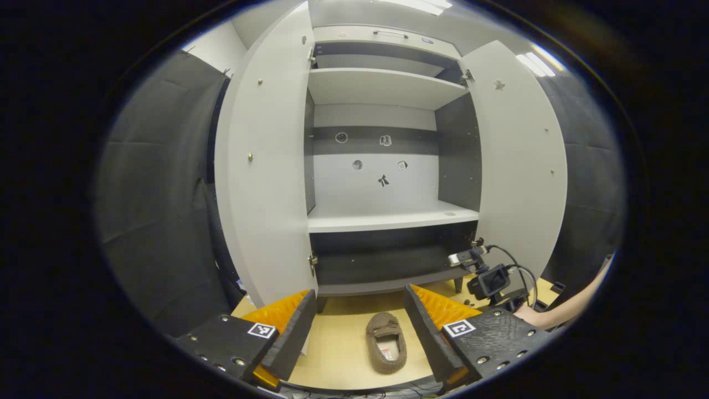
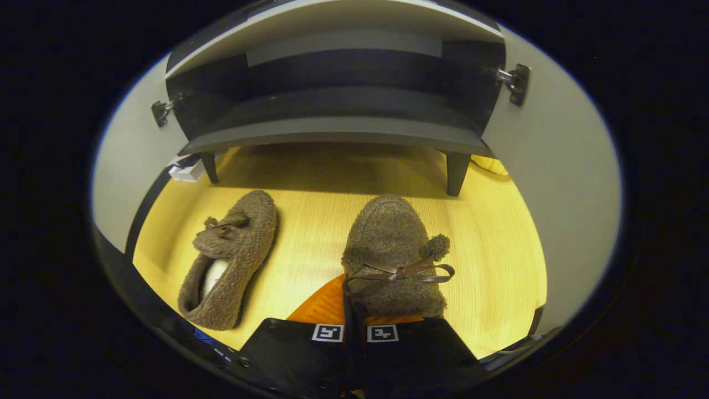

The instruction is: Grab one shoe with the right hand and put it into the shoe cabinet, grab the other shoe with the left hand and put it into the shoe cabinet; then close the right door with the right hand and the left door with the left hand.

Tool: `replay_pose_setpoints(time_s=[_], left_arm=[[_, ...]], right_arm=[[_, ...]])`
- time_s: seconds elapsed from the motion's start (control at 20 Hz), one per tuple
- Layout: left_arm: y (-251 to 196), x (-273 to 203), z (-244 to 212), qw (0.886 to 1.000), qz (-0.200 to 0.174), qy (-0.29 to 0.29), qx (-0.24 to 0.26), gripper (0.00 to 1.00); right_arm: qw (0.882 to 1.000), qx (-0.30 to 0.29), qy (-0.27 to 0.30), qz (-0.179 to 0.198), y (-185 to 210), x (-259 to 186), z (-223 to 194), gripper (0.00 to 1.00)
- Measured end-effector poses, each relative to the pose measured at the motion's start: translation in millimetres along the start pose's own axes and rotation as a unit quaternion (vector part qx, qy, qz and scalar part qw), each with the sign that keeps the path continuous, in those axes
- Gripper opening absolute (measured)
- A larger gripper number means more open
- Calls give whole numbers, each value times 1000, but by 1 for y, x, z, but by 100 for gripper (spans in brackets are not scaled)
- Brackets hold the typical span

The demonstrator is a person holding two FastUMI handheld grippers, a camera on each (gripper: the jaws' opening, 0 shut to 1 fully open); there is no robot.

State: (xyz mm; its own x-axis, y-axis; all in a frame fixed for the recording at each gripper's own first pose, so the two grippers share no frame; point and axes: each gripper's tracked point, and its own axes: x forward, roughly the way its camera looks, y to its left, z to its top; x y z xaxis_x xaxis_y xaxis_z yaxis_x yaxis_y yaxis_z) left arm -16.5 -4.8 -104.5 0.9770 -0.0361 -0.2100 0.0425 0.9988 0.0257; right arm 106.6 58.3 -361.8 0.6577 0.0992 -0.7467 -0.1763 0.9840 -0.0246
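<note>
Two brown fuzzy slippers lie on the wooden floor (image 2: 310, 221) in front of the shoe cabinet (image 2: 338, 130). In the right gripper view, the right slipper (image 2: 390, 238), with a bow on top, sits at my right gripper (image 2: 354, 302), which is shut on its near end. The left slipper (image 2: 232, 260) lies apart to the left, tilted on its side. In the left gripper view, my left gripper (image 1: 360, 296) is open and held above one slipper (image 1: 386, 342) on the floor. Both cabinet doors, the left door (image 1: 266, 166) and the right door (image 1: 520, 166), stand wide open.
The cabinet has pale shelves (image 1: 388, 219) and a dark bottom compartment (image 1: 382, 266) on short legs (image 2: 457, 172). The other gripper (image 1: 487, 280), with cables, and a person's forearm (image 1: 565, 307) show low on the right. A small white box (image 2: 185, 169) lies by the left leg.
</note>
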Motion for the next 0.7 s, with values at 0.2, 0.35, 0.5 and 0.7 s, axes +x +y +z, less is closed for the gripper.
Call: replay_pose_setpoints(time_s=[0.2, 0.35, 0.5, 0.7], left_arm=[[-9, 1, -1, 1000, -10, 2, 15, 98], [-20, 0, -1, 999, -22, 2, 23, 86], [-31, -2, -3, 999, -32, 5, 36, 93], [-49, -3, -8, 998, -49, 14, 30, 93]], right_arm=[[999, 37, -7, 32, 4, -37, -4, 1], [997, 64, -4, 48, 6, -63, -16, 0], [996, 71, -13, 46, 3, -85, -21, 2], [996, 53, -44, 54, 7, -115, 3, 1]])
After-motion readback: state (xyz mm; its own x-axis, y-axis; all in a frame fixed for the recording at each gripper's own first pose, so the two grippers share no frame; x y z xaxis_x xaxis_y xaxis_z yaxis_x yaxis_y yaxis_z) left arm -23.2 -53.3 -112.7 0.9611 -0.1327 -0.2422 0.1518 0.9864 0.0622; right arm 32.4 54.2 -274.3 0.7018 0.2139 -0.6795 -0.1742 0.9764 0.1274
